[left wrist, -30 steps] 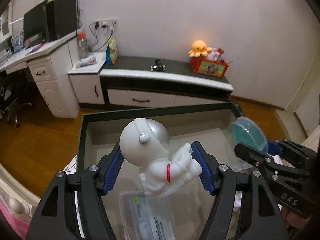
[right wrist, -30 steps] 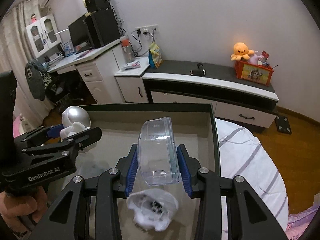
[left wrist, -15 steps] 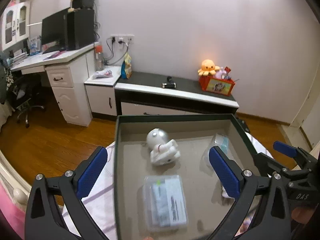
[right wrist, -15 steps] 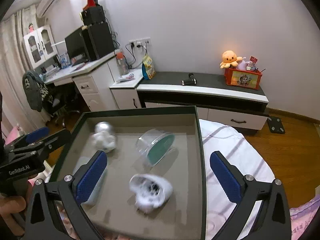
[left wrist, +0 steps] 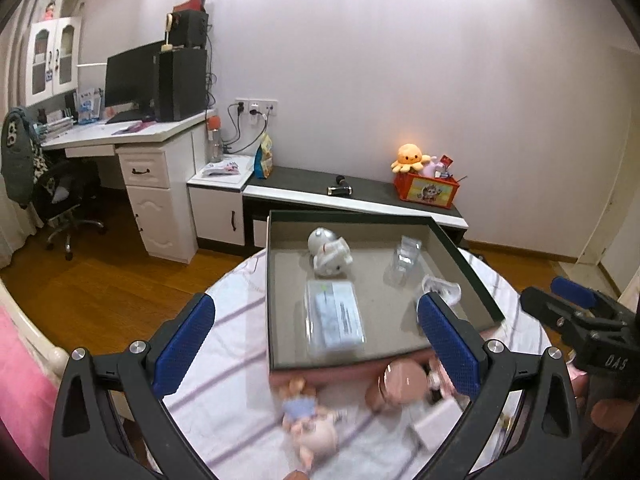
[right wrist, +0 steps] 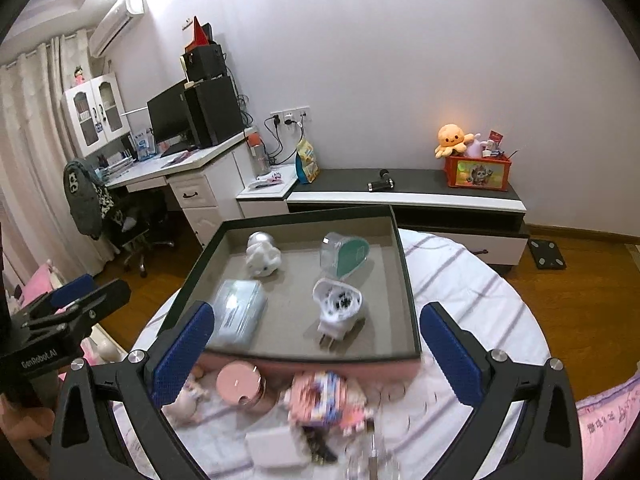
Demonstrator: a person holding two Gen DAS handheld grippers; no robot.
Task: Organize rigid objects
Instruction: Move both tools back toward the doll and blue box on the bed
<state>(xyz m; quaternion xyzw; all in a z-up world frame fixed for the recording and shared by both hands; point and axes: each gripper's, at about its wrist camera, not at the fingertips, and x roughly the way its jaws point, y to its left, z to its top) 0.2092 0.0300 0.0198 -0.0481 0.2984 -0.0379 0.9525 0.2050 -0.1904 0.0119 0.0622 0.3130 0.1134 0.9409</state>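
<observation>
Both tongs stand fully open and empty: the left gripper (left wrist: 316, 336) and the right gripper (right wrist: 314, 340) have just been opening, and nothing lies between the jaws of either. Four items already rest inside the tray (right wrist: 408, 280): the astronaut figure (right wrist: 262, 254) near its far left corner, the clear case with the teal insert (right wrist: 344, 254) toward the far right, the flat clear packet (right wrist: 238, 312) by the left wall, and the white plug adapter (right wrist: 338, 310) near the middle. Judged from this layout, the task is partly complete. Remaining on the striped cloth at the tray's near edge are a pink round container (right wrist: 240, 386), a small doll (left wrist: 308, 420), a colourful blurred toy (right wrist: 328, 400) and a white block (right wrist: 276, 450). Legible writing: "GenRobot.AI" on the left gripper body, "DAS" on the right.
</observation>
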